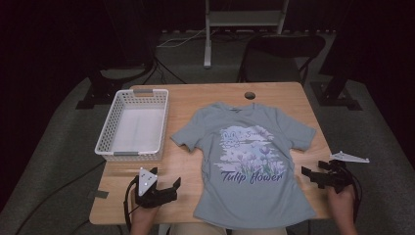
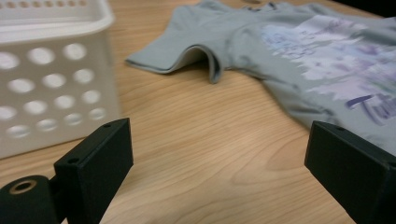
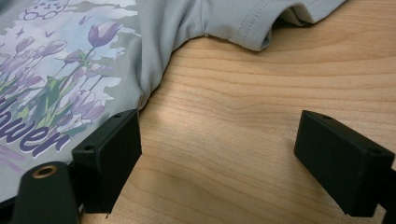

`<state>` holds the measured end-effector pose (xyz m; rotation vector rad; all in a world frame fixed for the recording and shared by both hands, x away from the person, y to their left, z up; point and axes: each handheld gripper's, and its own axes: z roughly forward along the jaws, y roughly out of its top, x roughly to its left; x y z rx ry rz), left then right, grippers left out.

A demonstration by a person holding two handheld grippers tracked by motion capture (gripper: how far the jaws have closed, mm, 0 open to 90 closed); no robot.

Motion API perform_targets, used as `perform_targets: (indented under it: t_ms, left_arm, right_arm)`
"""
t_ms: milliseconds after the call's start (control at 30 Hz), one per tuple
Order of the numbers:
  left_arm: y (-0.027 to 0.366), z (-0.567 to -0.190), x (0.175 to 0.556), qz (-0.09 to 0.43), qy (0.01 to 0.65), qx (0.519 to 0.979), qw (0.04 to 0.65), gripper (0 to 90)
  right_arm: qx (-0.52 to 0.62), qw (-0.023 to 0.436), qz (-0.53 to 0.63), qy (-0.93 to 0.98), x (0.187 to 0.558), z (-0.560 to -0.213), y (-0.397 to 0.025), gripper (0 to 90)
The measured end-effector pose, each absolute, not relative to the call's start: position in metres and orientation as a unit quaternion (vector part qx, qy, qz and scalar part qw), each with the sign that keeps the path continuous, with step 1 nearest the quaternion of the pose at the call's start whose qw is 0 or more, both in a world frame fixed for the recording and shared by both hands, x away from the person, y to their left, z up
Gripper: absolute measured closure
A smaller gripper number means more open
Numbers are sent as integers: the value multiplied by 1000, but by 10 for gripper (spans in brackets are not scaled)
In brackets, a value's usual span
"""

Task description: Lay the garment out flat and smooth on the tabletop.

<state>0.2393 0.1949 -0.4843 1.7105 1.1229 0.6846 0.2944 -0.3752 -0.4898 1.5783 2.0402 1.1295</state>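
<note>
A pale grey-blue T-shirt point(image 1: 249, 156) with a tulip print and the words "Tulip flower" lies flat, face up, in the middle of the wooden table point(image 1: 195, 103), its hem at the near edge. My left gripper point(image 1: 166, 186) rests on the bare wood left of the shirt, open, with nothing between its jaws. In the left gripper view the shirt's sleeve point(image 2: 187, 58) lies ahead. My right gripper point(image 1: 315, 174) is open at the shirt's right side. Its left jaw sits at the shirt's edge point(image 3: 154, 79) in the right gripper view.
A white perforated plastic basket point(image 1: 133, 125) stands empty at the table's left, its wall point(image 2: 51, 93) close to my left gripper. A round cable hole point(image 1: 250, 95) is near the far edge. A dark chair point(image 1: 281, 54) stands beyond the table.
</note>
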Motion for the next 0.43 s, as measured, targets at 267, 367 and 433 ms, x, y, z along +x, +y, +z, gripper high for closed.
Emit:
perform_targets:
  t_ms: [267, 367, 433]
  left_arm:
    - [197, -484, 232, 306, 447, 690, 480, 92]
    - [196, -485, 231, 317, 450, 684, 479, 92]
    - [197, -485, 228, 327, 453, 672, 485, 92]
  right_arm:
    - [550, 166, 393, 718, 295, -490, -374, 142]
    - [548, 171, 389, 720, 294, -490, -373, 142]
    - [548, 176, 388, 720, 294, -490, -373, 142]
